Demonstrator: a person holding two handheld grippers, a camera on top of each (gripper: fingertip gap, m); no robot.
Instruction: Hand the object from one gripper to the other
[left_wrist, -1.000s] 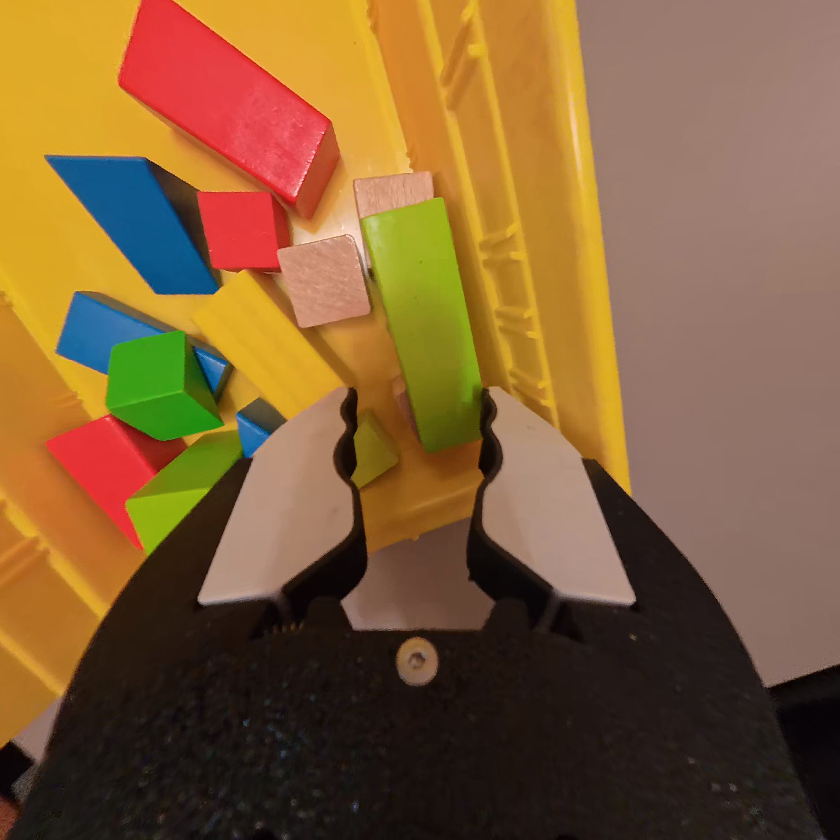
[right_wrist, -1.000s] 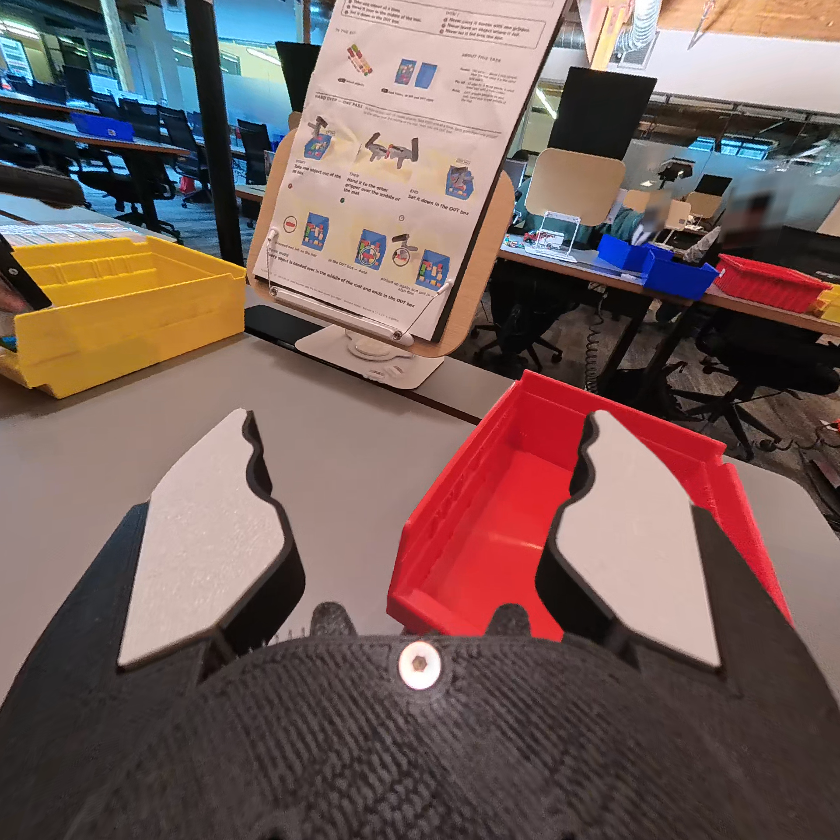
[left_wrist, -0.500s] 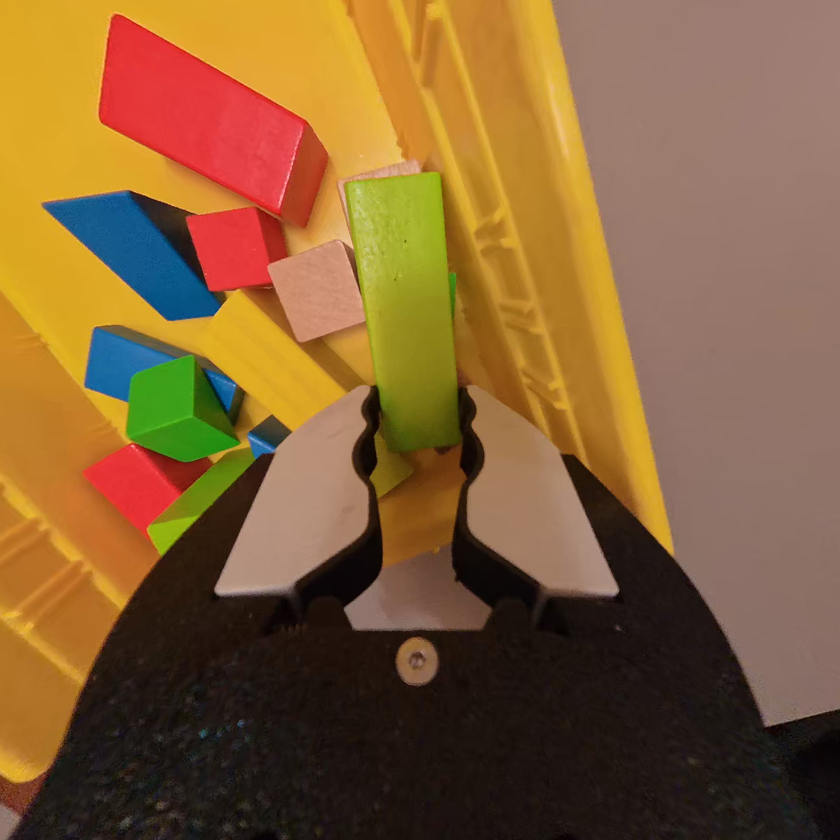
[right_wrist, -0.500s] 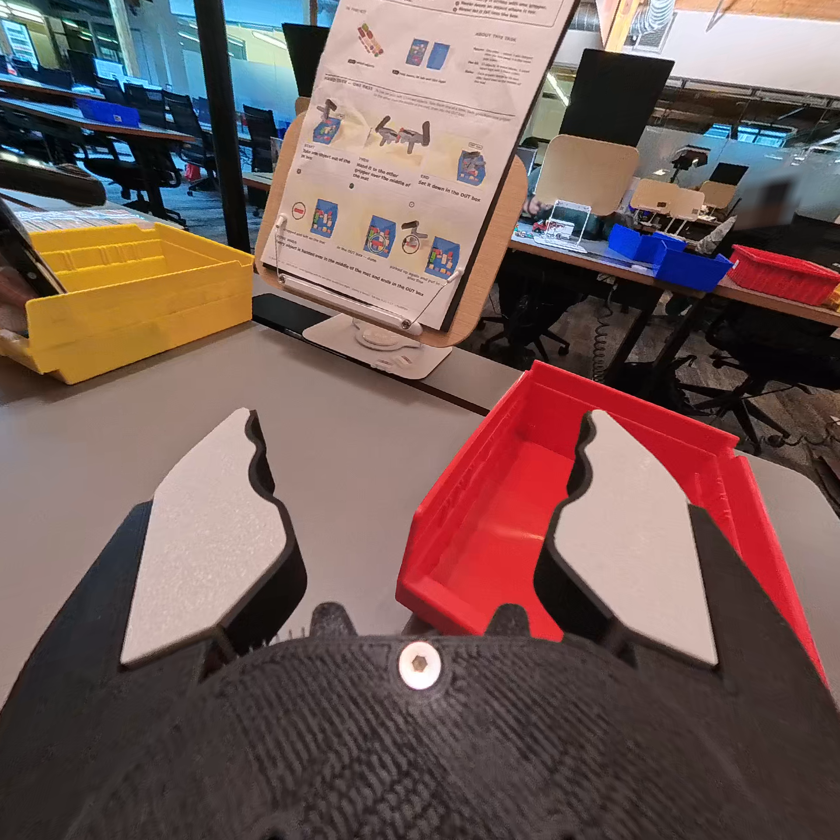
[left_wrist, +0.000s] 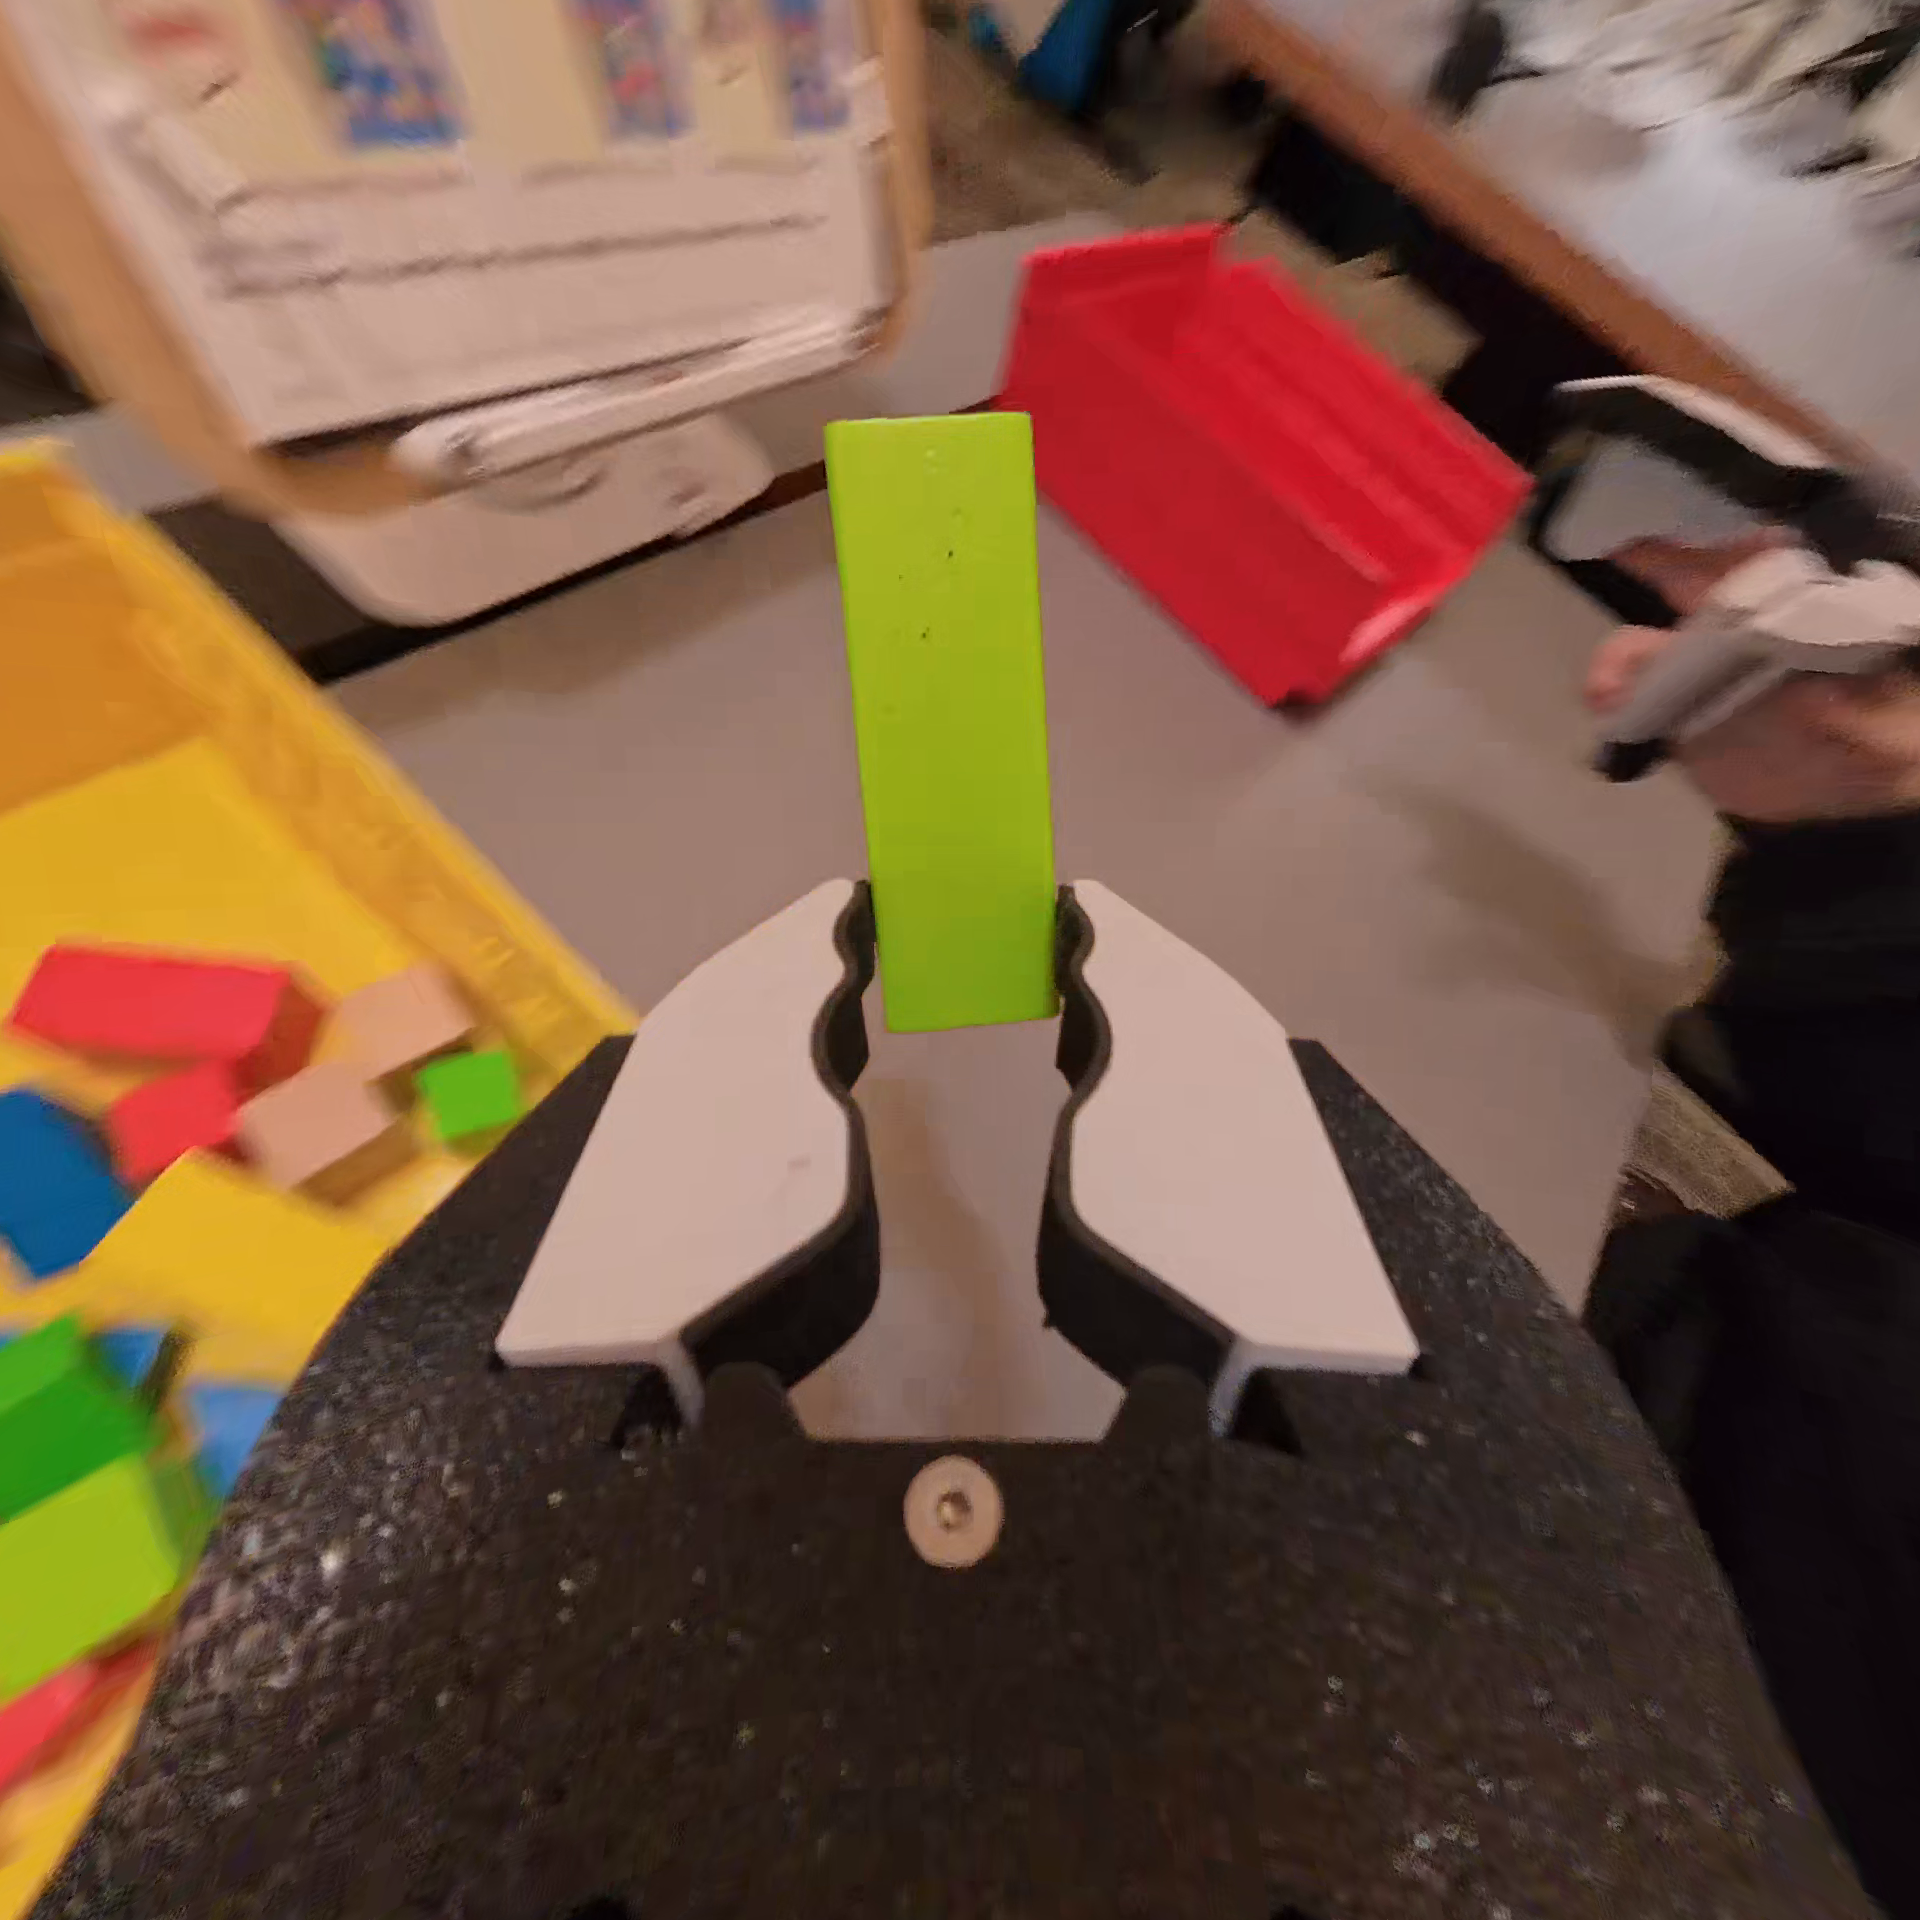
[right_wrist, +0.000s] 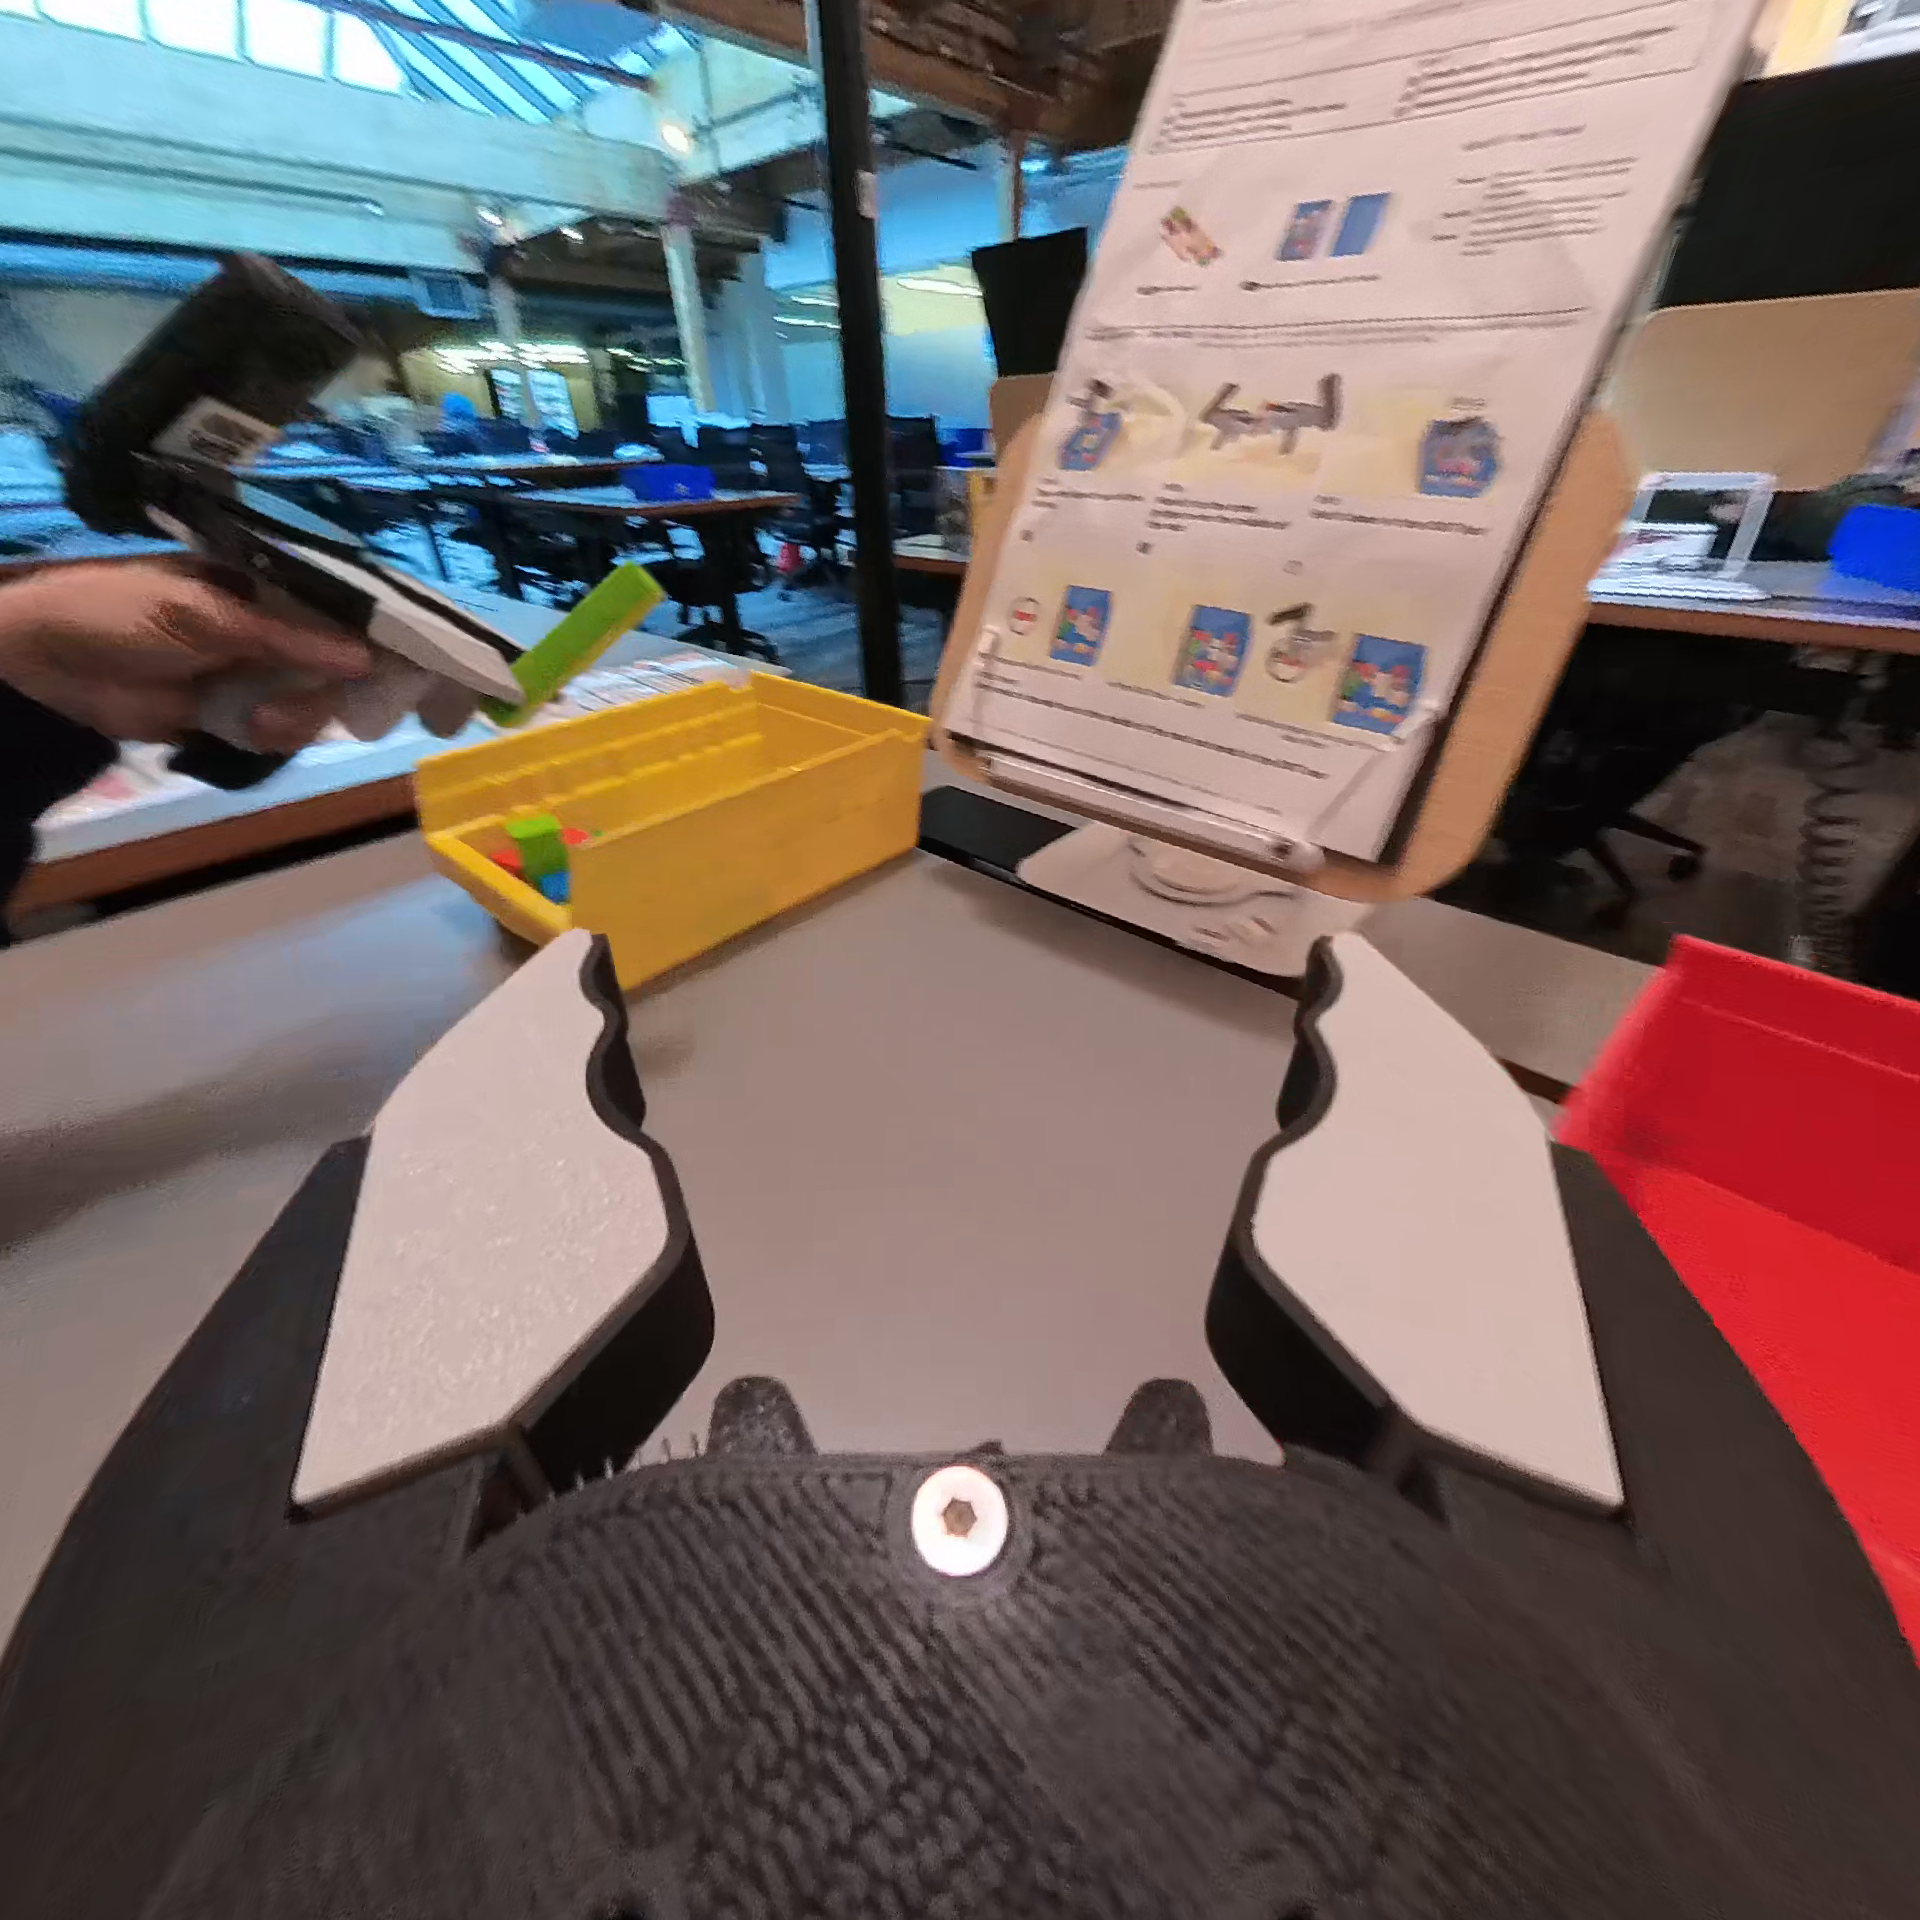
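Gripping the lower end of a long lime-green block (left_wrist: 948, 717), the left gripper (left_wrist: 961, 940) has both dark pads pressed on the block's two narrow sides, and most of the block sticks out forward past the fingertips, in the air above the grey table (left_wrist: 644, 769). In the right wrist view the same block (right_wrist: 582, 649) points up and to the right from the white fingers of that gripper (right_wrist: 509, 681), which a hand (right_wrist: 135, 655) carries above the yellow bin (right_wrist: 748, 821).

To the left of and below the left gripper is the yellow bin (left_wrist: 343, 821), with many coloured blocks inside: red, blue, green and plain wood. Ahead of it and to the right stands a red bin (left_wrist: 1226, 457) on the table, and further right the other gripper (left_wrist: 1725, 665) shows blurred in a hand, well apart from the block.

The right gripper (right_wrist: 956, 1003) has its fingers spread wide with only the table (right_wrist: 935, 1143) between them. The red bin (right_wrist: 1787, 1164) is just beside its right finger. Ahead of it, behind the table edge, stands an instruction sheet on a wooden stand (right_wrist: 1299, 468).
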